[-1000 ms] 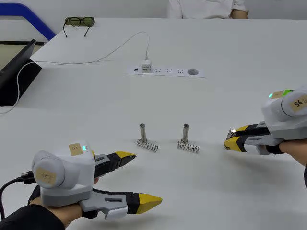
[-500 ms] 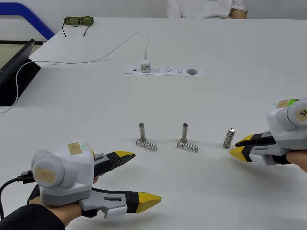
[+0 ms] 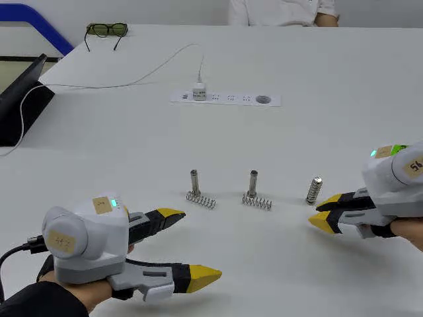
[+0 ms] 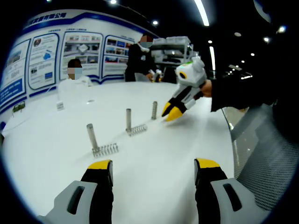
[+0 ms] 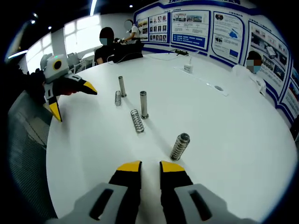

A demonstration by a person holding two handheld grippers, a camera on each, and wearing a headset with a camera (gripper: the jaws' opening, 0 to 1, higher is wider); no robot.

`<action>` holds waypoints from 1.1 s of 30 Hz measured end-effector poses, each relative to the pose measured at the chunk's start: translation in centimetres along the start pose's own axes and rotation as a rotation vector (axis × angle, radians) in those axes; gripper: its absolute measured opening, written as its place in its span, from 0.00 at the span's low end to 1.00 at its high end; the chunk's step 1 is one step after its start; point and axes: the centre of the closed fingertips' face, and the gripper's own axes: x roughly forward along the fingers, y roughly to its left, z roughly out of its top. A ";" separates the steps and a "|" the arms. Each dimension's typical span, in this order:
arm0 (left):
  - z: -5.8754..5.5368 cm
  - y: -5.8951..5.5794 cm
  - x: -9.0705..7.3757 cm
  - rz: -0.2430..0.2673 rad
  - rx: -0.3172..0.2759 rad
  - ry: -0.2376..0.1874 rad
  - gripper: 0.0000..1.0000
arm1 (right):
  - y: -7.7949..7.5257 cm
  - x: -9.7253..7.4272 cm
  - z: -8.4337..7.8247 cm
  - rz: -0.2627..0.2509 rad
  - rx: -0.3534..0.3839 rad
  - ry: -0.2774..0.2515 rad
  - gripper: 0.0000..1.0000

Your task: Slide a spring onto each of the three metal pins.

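Three metal pins stand in a row on the white table. The left pin (image 3: 194,181) and the middle pin (image 3: 253,183) are bare, each with a loose spring lying at its foot: the left spring (image 3: 201,199) and the middle spring (image 3: 257,202). The right pin (image 3: 314,190) stands upright with a spring around it (image 5: 180,146). My right gripper (image 3: 326,211) hovers just right of that pin, its jaws slightly apart and empty (image 5: 150,167). My left gripper (image 3: 188,243) rests near the front left, wide open and empty (image 4: 154,165), pointing at the pins.
A white power strip (image 3: 225,98) with a plugged charger and cable lies farther back. Green glasses (image 3: 108,29) sit at the far left corner. A black object (image 3: 23,99) stands off the table's left edge. A person (image 3: 281,12) sits at the far side.
My right gripper has let go of the spring-covered pin, which now stands alone on the table, and has drawn back to the right. The left gripper has stayed put.
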 end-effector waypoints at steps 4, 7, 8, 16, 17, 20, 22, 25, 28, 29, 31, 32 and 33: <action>-0.1 0.0 0.0 0.000 -0.001 0.000 0.72 | 0.6 0.6 0.7 0.019 -0.029 -0.002 0.16; -0.1 0.0 0.0 0.000 -0.001 0.001 0.72 | 1.0 1.0 1.3 0.031 -0.051 -0.008 0.16; -0.1 0.0 0.0 0.000 0.000 0.002 0.72 | 1.2 1.1 1.7 0.036 -0.061 -0.012 0.16; 0.0 -0.2 0.0 -0.003 0.002 0.004 0.72 | 1.8 2.3 2.8 0.065 -0.110 -0.014 0.17; 0.0 -0.2 0.0 -0.003 0.003 0.005 0.72 | 1.9 2.5 2.9 0.068 -0.115 -0.013 0.17; -0.1 -0.2 0.0 -0.003 0.003 0.006 0.72 | 2.1 2.9 3.3 0.076 -0.129 -0.012 0.17; -0.1 -0.2 0.0 -0.002 0.003 0.008 0.71 | 2.1 3.3 3.7 0.079 -0.140 -0.013 0.17; -0.1 -0.2 0.0 -0.003 0.003 0.008 0.71 | 2.1 3.8 4.2 0.083 -0.153 -0.013 0.17; -0.1 -0.2 0.0 -0.004 0.004 0.010 0.71 | 2.1 4.3 4.6 0.091 -0.163 -0.011 0.17; -0.1 -0.2 0.0 -0.004 0.004 0.010 0.71 | 2.1 4.5 4.7 0.093 -0.166 -0.010 0.17; -0.2 -0.1 0.0 -0.003 0.003 0.010 0.71 | 2.1 4.8 4.8 0.097 -0.173 -0.006 0.17; -0.2 -0.1 0.0 -0.003 0.003 0.010 0.71 | 2.1 4.9 4.9 0.099 -0.176 -0.005 0.17; -0.2 -0.1 0.0 -0.002 0.003 0.010 0.71 | 2.0 5.1 4.9 0.102 -0.180 -0.002 0.17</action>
